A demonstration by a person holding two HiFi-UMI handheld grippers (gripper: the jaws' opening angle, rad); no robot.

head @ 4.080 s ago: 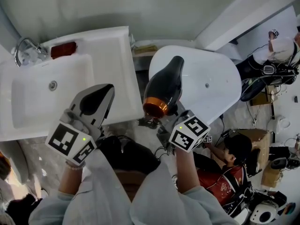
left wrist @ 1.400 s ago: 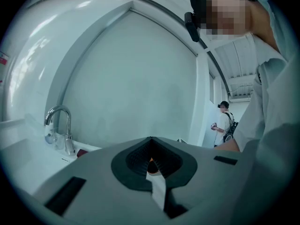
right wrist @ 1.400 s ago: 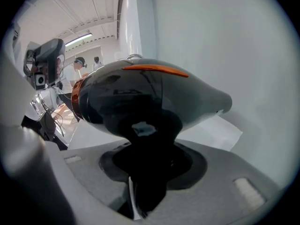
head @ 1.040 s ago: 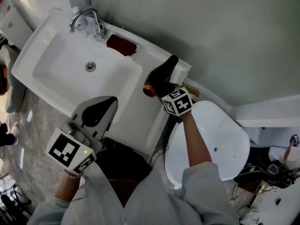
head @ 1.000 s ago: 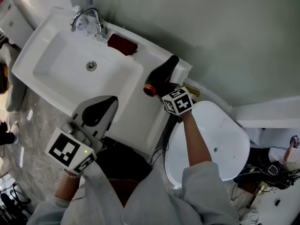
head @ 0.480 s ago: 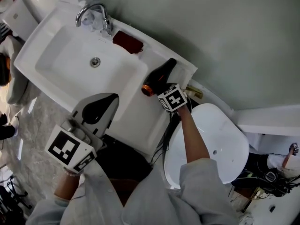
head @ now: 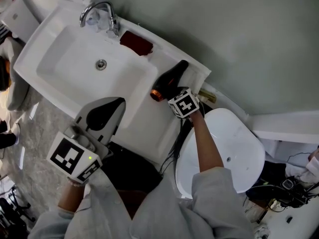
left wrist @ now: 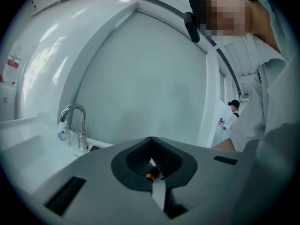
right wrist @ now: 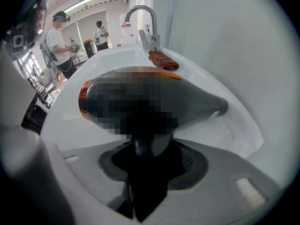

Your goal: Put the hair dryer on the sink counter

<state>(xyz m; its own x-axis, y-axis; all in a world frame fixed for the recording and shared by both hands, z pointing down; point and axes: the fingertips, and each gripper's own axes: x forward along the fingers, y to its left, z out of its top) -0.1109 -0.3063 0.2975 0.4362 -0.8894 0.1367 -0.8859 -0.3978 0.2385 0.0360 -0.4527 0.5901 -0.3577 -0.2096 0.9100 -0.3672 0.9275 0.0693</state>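
Now my right gripper (head: 175,93) pointed steeply down at the right end of the sink tabletop (head: 142,116). Its fingers gripped the handle of the hair dryer (head: 168,79) and had just eased slightly wider. The dryer lay across the tabletop beside the basin, orange ring toward me; I couldn't tell whether it rested there. My left gripper (head: 115,103) hovered over the sink's front edge, fingers closed together on nothing.
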